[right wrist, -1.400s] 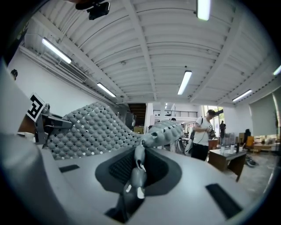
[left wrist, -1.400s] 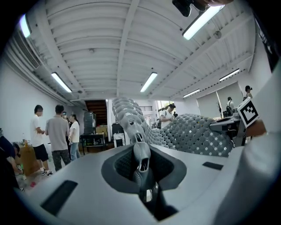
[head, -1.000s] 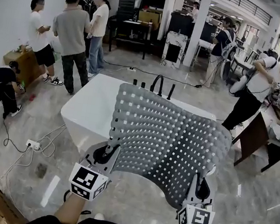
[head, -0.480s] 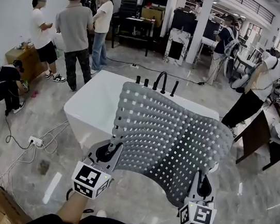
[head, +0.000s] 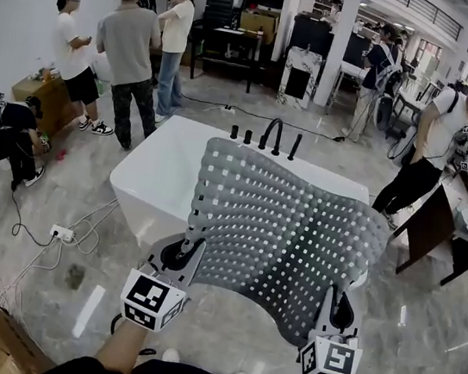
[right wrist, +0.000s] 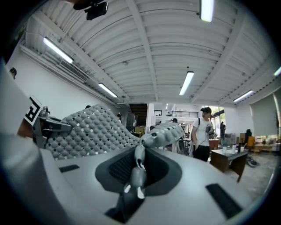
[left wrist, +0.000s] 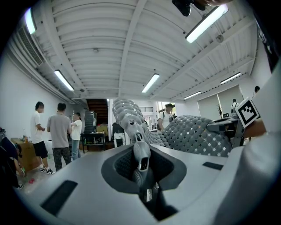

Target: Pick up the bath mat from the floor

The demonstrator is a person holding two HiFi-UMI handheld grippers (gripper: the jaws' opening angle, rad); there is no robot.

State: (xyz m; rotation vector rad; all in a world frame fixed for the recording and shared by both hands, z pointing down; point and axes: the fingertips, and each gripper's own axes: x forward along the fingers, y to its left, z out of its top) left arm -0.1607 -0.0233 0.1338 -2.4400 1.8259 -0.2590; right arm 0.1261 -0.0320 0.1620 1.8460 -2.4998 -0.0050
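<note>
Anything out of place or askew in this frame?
Nothing looks damaged. The bath mat is off the floor, pinched at two corners by the left gripper and right gripper, and it billows unevenly. A power strip with loose cables lies on the floor.

Big open lab/workshop hall: white rectangular bathtub (head: 152, 183) w/ black taps (head: 268, 135) on glossy stone floor (head: 420, 340), white power strip (head: 60, 233) & cables near left, ppl (head: 129, 44) grouped far left, tube lights (left wrist: 63, 80) overhead.
</note>
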